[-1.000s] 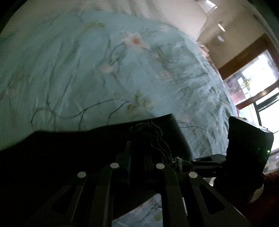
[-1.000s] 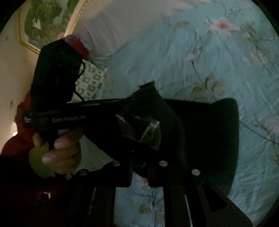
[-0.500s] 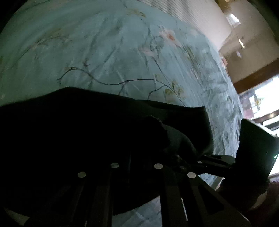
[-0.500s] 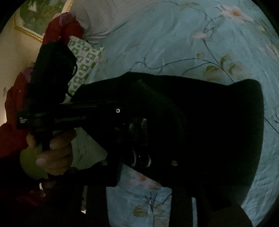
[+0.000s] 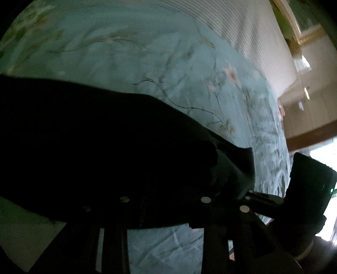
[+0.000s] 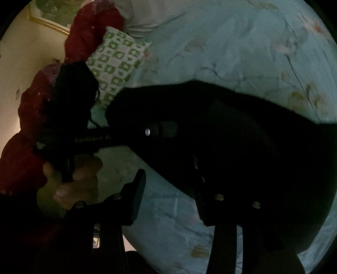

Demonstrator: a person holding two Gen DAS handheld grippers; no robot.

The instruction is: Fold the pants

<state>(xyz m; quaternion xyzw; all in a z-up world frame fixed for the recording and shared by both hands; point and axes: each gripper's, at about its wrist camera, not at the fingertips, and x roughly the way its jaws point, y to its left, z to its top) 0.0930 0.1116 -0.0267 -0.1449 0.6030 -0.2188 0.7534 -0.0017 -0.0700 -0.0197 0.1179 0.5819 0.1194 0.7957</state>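
Note:
The black pants [image 5: 94,137] lie spread over the pale blue floral bedspread [image 5: 126,52]; they also fill the right wrist view [image 6: 242,137]. My left gripper [image 5: 164,189] is buried in the dark cloth, its fingertips hidden, and seems shut on the pants' edge. In the right wrist view its body [image 6: 94,137] reaches in from the left into the cloth. My right gripper [image 6: 168,189] is open: its left finger [image 6: 137,200] stands free of the cloth, its right finger [image 6: 210,202] lies against the pants.
A green-and-white patterned pillow [image 6: 118,63] lies at the bed's head beside a white striped pillow [image 5: 242,31]. The person's red sleeve [image 6: 27,116] and hand [image 6: 71,183] are at left. A framed picture [image 6: 50,19] hangs on the wall. A bright window [image 5: 320,156] is at right.
Both grippers carried the pants edge forward and down over the bed, so the cloth now spreads wider. The right gripper has opened and let go of the cloth.

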